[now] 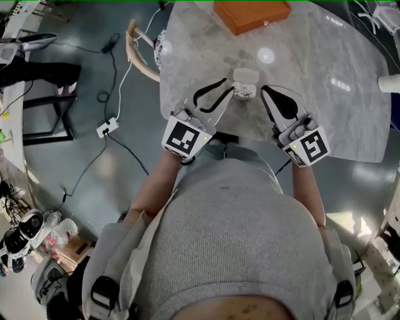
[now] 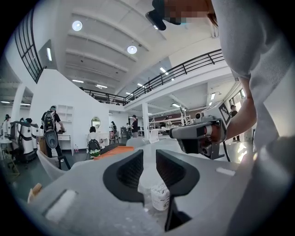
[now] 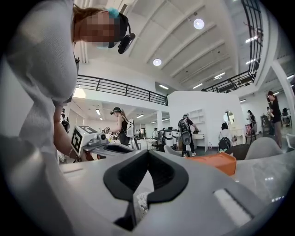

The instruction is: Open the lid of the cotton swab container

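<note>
The cotton swab container (image 1: 245, 92) stands on the marble table (image 1: 337, 119), white swab heads showing at its top. A pale translucent piece (image 1: 245, 75) lies just behind it; I cannot tell if it is joined to the container. My left gripper (image 1: 229, 85) hovers at the container's left, open, with nothing between its pads. In the left gripper view the container (image 2: 160, 197) sits below the gap between the jaws of the left gripper (image 2: 149, 159). My right gripper (image 1: 264, 89) is just right of the container, shut with its tips together and empty. The swabs (image 3: 140, 201) show beneath the right gripper (image 3: 147, 154).
An orange box (image 1: 252, 14) lies at the table's far edge. A white object (image 1: 389, 83) pokes in at the right edge. A wooden chair (image 1: 140, 53) stands left of the table, with cables and a power strip (image 1: 107, 128) on the floor. People stand in the hall.
</note>
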A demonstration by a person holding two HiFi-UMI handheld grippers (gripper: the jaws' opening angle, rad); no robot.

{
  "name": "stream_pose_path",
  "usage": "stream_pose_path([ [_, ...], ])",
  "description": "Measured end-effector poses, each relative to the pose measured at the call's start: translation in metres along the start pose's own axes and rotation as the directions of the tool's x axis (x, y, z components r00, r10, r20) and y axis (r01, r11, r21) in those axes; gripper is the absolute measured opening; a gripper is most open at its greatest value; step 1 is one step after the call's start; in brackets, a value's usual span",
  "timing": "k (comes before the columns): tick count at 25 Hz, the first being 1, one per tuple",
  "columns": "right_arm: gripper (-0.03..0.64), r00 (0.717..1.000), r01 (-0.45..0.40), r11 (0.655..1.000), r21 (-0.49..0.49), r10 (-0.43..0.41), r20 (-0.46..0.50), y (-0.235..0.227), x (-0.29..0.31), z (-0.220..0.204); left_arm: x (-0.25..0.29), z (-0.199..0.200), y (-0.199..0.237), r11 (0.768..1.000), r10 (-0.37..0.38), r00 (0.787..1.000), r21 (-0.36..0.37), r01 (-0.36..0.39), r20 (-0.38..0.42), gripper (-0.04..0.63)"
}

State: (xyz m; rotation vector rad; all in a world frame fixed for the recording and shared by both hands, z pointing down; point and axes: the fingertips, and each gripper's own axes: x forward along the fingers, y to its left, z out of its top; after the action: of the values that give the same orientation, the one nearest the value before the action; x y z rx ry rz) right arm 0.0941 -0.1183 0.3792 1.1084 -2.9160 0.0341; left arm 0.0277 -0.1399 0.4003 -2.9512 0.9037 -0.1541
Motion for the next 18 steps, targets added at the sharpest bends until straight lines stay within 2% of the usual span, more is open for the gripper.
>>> stream_pose_path([
  [5,0.003,1.000,0.001,1.000,-0.019,-0.001,0.006,0.006,0.003,0.010,-0.002,0.007,0.000,1.000,0.014,1.000,0.018,-0.014,0.009,0.060],
  [10,0.003,1.000,0.000,1.000,-0.020,0.001,0.011,0.009,0.005,0.012,-0.005,0.011,0.002,0.999,0.035,0.999,0.021,-0.035,0.018,0.001],
  [18,0.002,1.000,0.016,1.000,-0.003,-0.016,0.019,0.011,0.002,0.014,-0.009,0.015,0.000,0.999,0.042,0.999,0.034,-0.043,0.015,0.000],
])
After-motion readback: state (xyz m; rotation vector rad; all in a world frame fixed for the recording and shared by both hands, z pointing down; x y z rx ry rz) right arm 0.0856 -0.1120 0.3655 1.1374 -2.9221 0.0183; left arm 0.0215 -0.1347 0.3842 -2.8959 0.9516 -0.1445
